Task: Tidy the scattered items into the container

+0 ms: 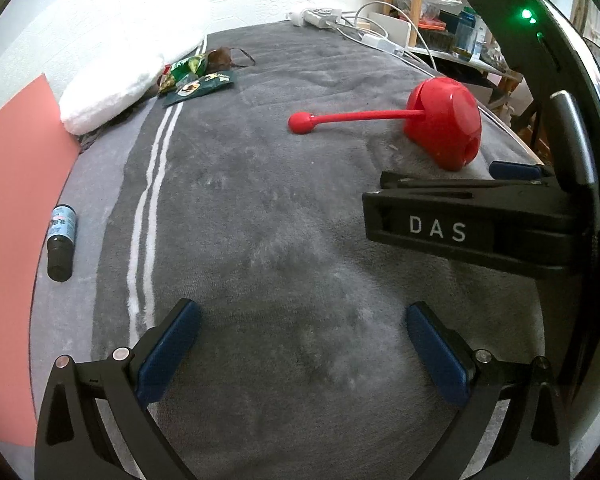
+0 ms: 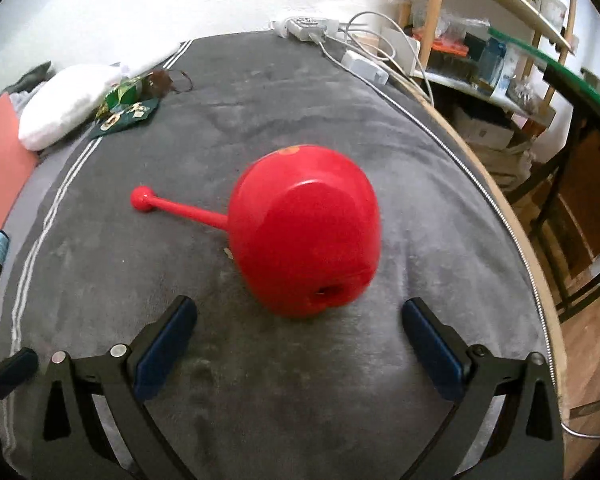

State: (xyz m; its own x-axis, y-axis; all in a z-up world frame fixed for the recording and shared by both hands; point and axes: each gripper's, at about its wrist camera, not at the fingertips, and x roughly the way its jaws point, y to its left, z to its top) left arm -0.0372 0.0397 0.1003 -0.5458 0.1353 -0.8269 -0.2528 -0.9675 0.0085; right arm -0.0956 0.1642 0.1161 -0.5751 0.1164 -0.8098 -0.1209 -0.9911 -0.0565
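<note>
Both tongs stand wide and hold nothing. In the right wrist view the right tongs (image 2: 300,340) hang over the grey towel (image 2: 220,380), and the red container (image 2: 304,232) lies on its side just ahead at 12 o'clock, its stick pointing to 10 o'clock. In the left wrist view the left tongs (image 1: 302,344) are over bare towel; the small dark bottle (image 1: 62,242) lies at 9 o'clock, the green packets (image 1: 196,82) far at 11 o'clock.
</note>
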